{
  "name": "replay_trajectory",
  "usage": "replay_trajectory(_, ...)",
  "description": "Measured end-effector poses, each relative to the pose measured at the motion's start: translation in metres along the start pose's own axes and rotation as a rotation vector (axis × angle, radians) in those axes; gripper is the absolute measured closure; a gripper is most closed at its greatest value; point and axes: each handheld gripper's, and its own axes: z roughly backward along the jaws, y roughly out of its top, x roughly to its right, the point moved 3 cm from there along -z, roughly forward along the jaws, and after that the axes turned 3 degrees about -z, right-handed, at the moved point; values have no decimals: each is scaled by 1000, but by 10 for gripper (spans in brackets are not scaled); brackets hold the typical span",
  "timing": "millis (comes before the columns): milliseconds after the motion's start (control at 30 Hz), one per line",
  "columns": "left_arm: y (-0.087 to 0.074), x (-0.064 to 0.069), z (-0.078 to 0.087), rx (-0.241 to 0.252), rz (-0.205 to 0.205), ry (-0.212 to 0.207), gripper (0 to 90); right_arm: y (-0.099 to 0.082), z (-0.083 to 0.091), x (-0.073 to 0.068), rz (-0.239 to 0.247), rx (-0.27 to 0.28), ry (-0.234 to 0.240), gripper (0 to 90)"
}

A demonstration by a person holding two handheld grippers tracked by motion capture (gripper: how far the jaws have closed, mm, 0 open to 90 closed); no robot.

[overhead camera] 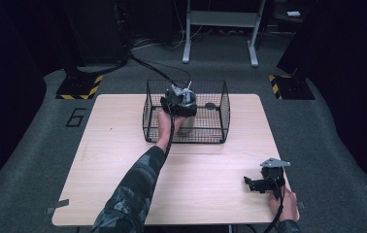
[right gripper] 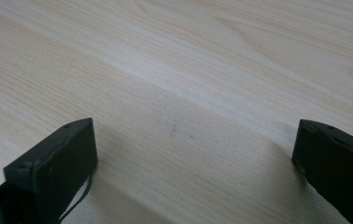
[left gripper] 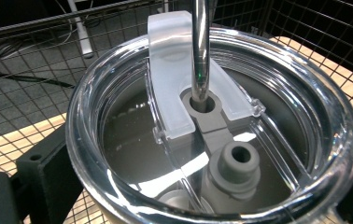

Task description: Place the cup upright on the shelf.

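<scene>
A tumbler (left gripper: 258, 84) with a clear lid and a metal straw (left gripper: 200, 46) stands upright inside a black wire basket (overhead camera: 223, 104) at the table's far middle. My left gripper (overhead camera: 179, 104) reaches into the basket from above. Its black jaws press the tumbler's sides just below the rim, and one finger (left gripper: 44, 177) shows at the lower left. In the high view the tumbler's grey body (overhead camera: 188, 128) shows under the gripper. My right gripper (overhead camera: 249, 184) rests low over the table's near right corner. Its jaws (right gripper: 195, 140) stand wide apart above bare wood.
The light wooden table (overhead camera: 123, 160) is bare around the basket. The basket's mesh walls (left gripper: 314, 23) rise close around the tumbler. Beyond the table lie a grey carpet, a white stand's legs (overhead camera: 220, 34) and yellow-black taped bases (overhead camera: 79, 87).
</scene>
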Motion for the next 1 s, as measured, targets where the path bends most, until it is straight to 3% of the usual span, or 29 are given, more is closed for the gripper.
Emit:
replay_trajectory(433,-7,-3,4,5,16,-28,35,0,0,0,2,0,0,0)
replay_trajectory(567,-6,-3,7,-15,0,-27,34,0,0,0,2,0,0,0)
replay_trajectory(600,-5,-2,7,-12,16,-26,33,0,0,0,2,-1,0,0)
replay_trajectory(700,-5,-3,10,-31,12,-42,3,0,0,0,2,0,0,0)
replay_trajectory(1000,2,-2,35,-48,-1,-71,0,0,0,0,2,0,0,0)
